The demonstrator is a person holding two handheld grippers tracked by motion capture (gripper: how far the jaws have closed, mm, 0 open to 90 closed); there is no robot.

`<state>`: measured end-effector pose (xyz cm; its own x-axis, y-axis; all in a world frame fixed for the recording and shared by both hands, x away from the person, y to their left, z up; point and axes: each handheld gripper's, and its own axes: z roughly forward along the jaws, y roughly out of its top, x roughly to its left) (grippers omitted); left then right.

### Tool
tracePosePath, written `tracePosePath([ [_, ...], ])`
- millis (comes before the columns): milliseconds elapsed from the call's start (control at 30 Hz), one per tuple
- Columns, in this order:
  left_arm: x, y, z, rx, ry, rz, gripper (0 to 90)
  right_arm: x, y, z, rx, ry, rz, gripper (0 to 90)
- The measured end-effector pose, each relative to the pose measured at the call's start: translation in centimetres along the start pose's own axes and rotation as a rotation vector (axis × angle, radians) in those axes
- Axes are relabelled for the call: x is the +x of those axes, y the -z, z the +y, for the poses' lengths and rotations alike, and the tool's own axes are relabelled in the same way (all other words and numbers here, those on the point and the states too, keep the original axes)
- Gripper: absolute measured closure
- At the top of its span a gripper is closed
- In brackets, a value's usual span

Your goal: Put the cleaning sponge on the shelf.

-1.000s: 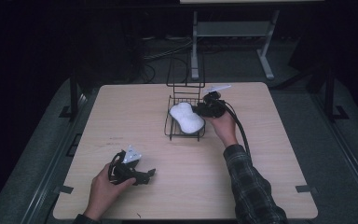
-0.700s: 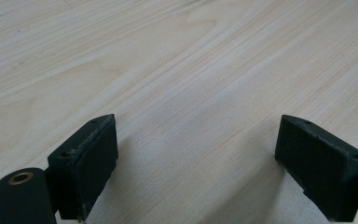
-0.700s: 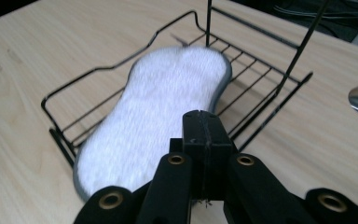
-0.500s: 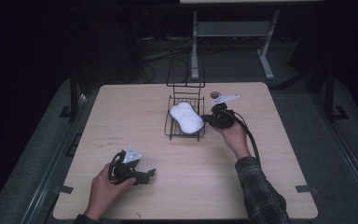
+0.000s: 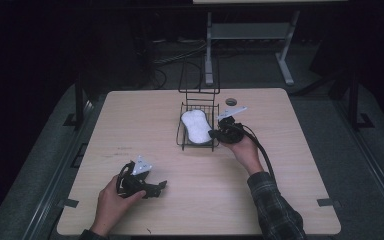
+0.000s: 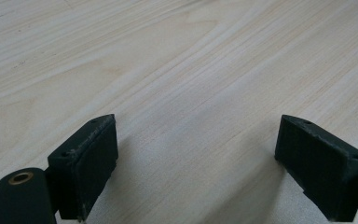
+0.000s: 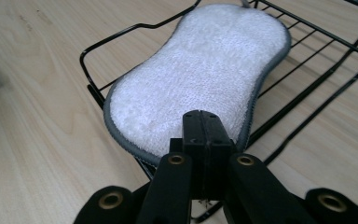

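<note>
One white sponge (image 7: 196,88), soft, light and easily squashed, lay in the wire basket (image 5: 182,142) near the tabletop's (image 5: 290,165) far edge, best pinched at its grey rim, while the right tongs (image 7: 204,126) were shut empty beside it and the left tongs (image 6: 191,163) gaped empty.

No readable text, label, brand, number or sign is showing on anything in these views.

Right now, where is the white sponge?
In the high view the white sponge lies in the black wire basket mid-table, just left of the right gripper.
</note>
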<state>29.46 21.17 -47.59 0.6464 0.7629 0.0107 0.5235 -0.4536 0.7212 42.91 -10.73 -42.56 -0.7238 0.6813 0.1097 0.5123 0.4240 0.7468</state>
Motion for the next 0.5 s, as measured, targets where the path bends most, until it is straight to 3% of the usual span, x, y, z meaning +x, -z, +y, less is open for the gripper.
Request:
tracePosePath([
  [333,0.0,0.0,0.0,0.0,0.0,0.001,12.3,1.5,-1.3,0.8,-0.002,0.039,0.041,89.9],
  [500,0.0,0.0,0.0,-0.001,0.0,0.001,12.3,1.7,-1.8,1.1,0.002,0.052,0.033,89.9],
])
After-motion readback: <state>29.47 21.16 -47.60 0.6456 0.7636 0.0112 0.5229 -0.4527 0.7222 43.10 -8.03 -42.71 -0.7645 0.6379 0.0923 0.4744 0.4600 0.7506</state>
